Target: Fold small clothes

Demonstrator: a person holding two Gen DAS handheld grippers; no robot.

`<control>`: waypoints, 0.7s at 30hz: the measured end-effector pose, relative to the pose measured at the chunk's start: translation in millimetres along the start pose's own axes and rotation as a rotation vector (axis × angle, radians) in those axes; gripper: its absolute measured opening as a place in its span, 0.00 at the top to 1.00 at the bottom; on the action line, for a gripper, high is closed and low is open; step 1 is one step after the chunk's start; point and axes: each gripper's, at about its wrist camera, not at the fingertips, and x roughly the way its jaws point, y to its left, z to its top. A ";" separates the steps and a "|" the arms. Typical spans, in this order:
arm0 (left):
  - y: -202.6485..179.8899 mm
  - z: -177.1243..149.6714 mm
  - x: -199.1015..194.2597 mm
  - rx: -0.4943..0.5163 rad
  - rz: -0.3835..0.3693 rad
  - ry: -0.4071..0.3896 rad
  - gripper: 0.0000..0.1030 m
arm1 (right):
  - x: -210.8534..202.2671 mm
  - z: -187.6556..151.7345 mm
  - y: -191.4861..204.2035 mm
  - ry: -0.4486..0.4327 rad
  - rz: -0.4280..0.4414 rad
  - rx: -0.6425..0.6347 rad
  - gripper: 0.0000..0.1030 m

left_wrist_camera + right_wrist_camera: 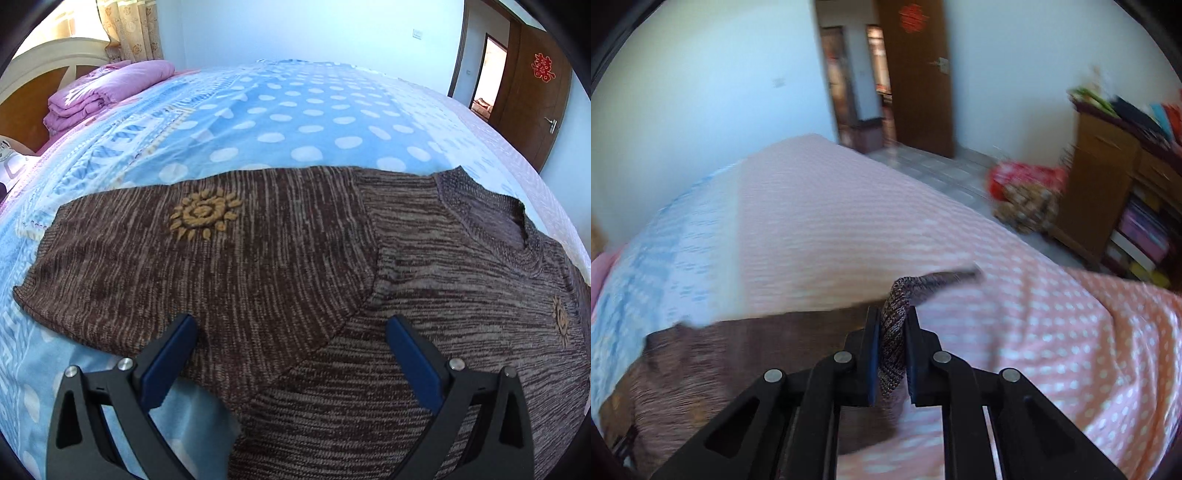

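Brown sweater (258, 266) under splayed left claw (291, 332); right claw (892, 325) clamps sleeve (894, 332).

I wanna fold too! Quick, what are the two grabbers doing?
Left gripper: open, holding nothing, over the brown sweater.
Right gripper: closed on a bit of the sweater.

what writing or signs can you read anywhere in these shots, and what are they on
Red paper-cut sign on the brown door: looks like the double-happiness character "囍"; blurred in the right wrist view.
Gold emblem on the brown sweater: a sun design, no letters.
Book spines on the shelf: too blurred to read.
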 end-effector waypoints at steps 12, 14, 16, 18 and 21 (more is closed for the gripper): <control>3.9 0.0 -0.3 -0.013 -0.018 -0.004 0.00 | -9.0 -108.7 248.4 0.072 0.372 -0.288 0.89; 4.4 0.3 -0.1 -0.015 -0.021 -0.004 0.00 | 0.9 -138.2 262.2 0.097 0.382 -0.316 0.89; 4.8 0.5 0.1 -0.017 -0.024 -0.005 0.00 | 12.3 -160.2 271.3 0.125 0.394 -0.345 0.89; 5.0 0.5 0.3 -0.018 -0.026 -0.005 0.00 | 21.9 -173.5 269.1 0.163 0.402 -0.363 0.86; 5.0 0.5 0.2 -0.019 -0.026 -0.005 0.00 | 19.5 -169.5 262.9 0.202 0.494 -0.341 0.65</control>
